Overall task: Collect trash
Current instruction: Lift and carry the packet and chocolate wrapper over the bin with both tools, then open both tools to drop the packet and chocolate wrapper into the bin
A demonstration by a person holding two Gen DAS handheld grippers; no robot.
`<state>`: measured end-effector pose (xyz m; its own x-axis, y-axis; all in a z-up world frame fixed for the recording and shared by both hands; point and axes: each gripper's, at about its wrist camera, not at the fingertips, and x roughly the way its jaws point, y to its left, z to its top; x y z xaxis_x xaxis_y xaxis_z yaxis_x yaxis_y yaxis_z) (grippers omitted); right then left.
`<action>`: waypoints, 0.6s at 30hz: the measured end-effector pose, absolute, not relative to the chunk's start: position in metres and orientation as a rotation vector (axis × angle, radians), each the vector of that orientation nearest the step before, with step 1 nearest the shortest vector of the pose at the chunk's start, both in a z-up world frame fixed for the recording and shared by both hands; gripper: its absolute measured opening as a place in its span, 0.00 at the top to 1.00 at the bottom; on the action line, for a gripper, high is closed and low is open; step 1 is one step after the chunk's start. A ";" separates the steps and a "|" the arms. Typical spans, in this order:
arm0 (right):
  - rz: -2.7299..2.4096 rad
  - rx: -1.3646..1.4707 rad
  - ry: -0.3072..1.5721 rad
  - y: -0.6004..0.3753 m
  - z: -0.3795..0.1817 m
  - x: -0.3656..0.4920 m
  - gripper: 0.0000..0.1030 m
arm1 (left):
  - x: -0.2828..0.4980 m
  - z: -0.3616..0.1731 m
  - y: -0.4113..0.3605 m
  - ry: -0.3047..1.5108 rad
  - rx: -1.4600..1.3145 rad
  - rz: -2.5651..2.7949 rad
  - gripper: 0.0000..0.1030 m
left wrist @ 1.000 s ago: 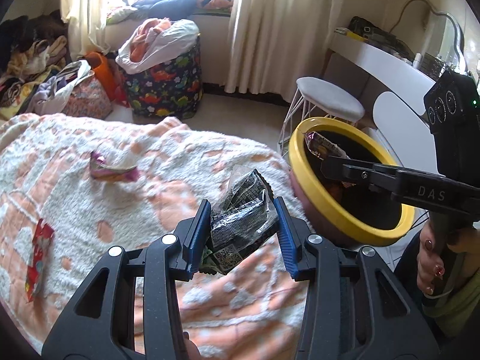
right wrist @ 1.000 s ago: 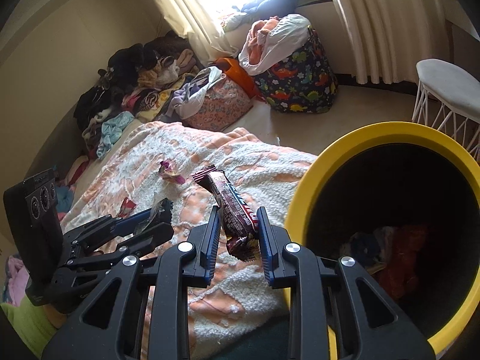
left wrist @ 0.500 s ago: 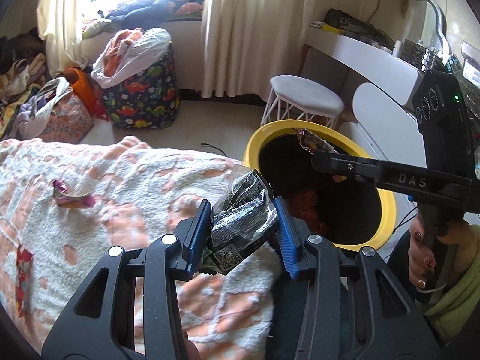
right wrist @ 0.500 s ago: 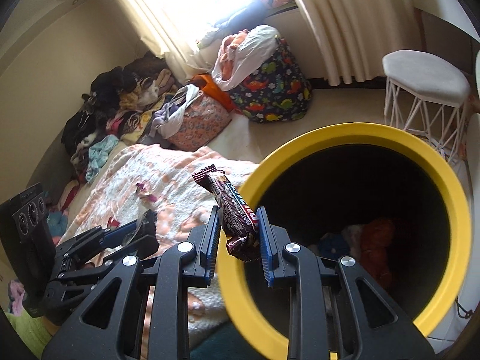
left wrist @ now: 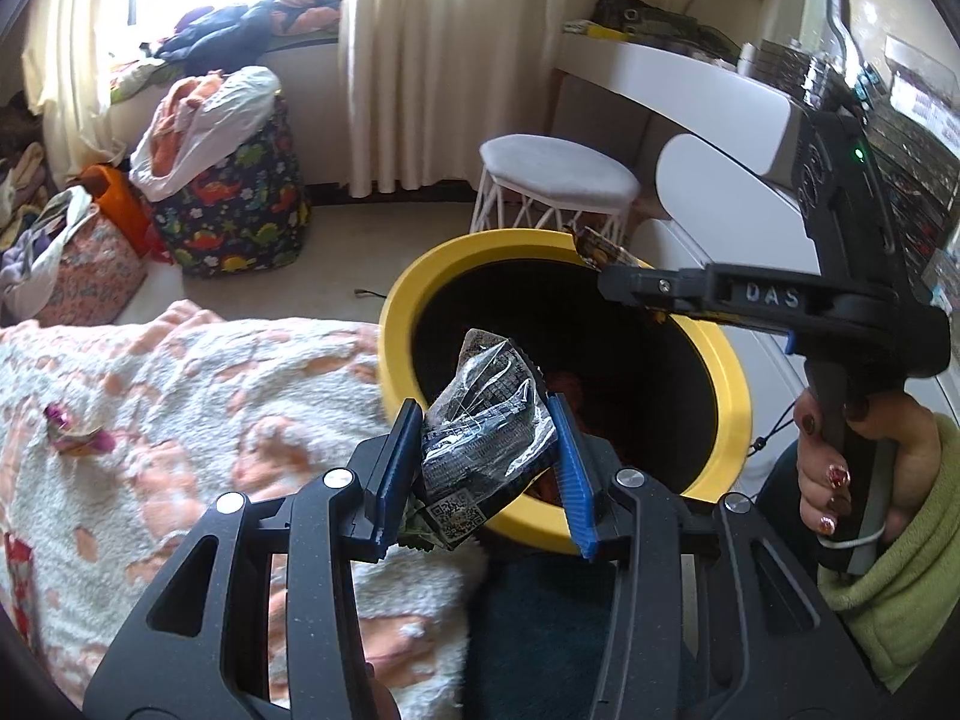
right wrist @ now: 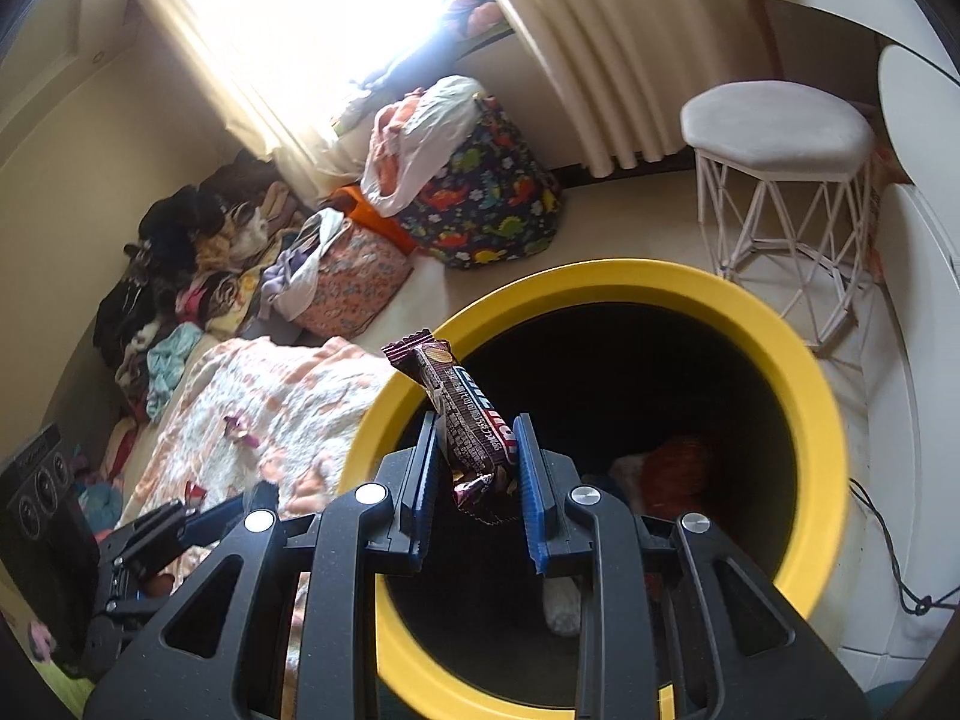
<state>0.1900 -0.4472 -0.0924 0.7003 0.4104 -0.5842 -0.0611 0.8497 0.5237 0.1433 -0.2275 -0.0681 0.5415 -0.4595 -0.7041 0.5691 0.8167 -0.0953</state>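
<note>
My left gripper (left wrist: 485, 429) is shut on a crumpled black and clear wrapper (left wrist: 483, 420), held over the near rim of the yellow bin (left wrist: 414, 282). My right gripper (right wrist: 474, 441) is shut on a brown snack bar wrapper (right wrist: 465, 414), held over the bin's opening (right wrist: 804, 372). The right gripper also shows in the left wrist view (left wrist: 624, 288) above the bin's far side. The bin holds some red and pale trash at its bottom. A purple wrapper (left wrist: 75, 432) and a red wrapper (left wrist: 15, 558) lie on the bed blanket (left wrist: 210, 396).
A white stool (left wrist: 558, 180) stands behind the bin, with a white desk (left wrist: 690, 78) to the right. A dinosaur-print bag (left wrist: 234, 204), a floral bag (left wrist: 78, 276) and piles of clothes (right wrist: 174, 264) sit on the floor by the curtains.
Both grippers have moved right, from above the blanket to above the bin, each still holding its wrapper. The bin now fills more of both views.
</note>
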 end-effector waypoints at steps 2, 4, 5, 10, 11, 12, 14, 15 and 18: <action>0.259 0.512 0.758 -0.456 -0.095 0.190 0.77 | 0.143 -0.070 -0.234 0.796 0.158 -0.626 0.66; 0.245 0.519 0.761 -0.462 -0.098 0.190 0.77 | 0.142 -0.073 -0.242 0.803 0.167 -0.637 0.66; 0.237 0.519 0.763 -0.464 -0.098 0.191 0.77 | 0.142 -0.075 -0.246 0.807 0.171 -0.645 0.66; 0.204 0.531 0.767 -0.473 -0.103 0.191 0.75 | 0.143 -0.080 -0.263 0.820 0.180 -0.683 0.66; 0.200 0.534 0.767 -0.475 -0.103 0.191 0.75 | 0.143 -0.081 -0.267 0.823 0.185 -0.689 0.66; 0.195 0.537 0.767 -0.476 -0.104 0.191 0.75 | 0.144 -0.083 -0.271 0.826 0.189 -0.695 0.66; 0.186 0.544 0.767 -0.479 -0.105 0.191 0.75 | 0.145 -0.085 -0.276 0.831 0.193 -0.704 0.66; 0.182 0.548 0.767 -0.481 -0.105 0.191 0.75 | 0.146 -0.087 -0.279 0.835 0.195 -0.708 0.66; 0.171 0.561 0.768 -0.486 -0.107 0.191 0.75 | 0.151 -0.091 -0.286 0.852 0.190 -0.716 0.65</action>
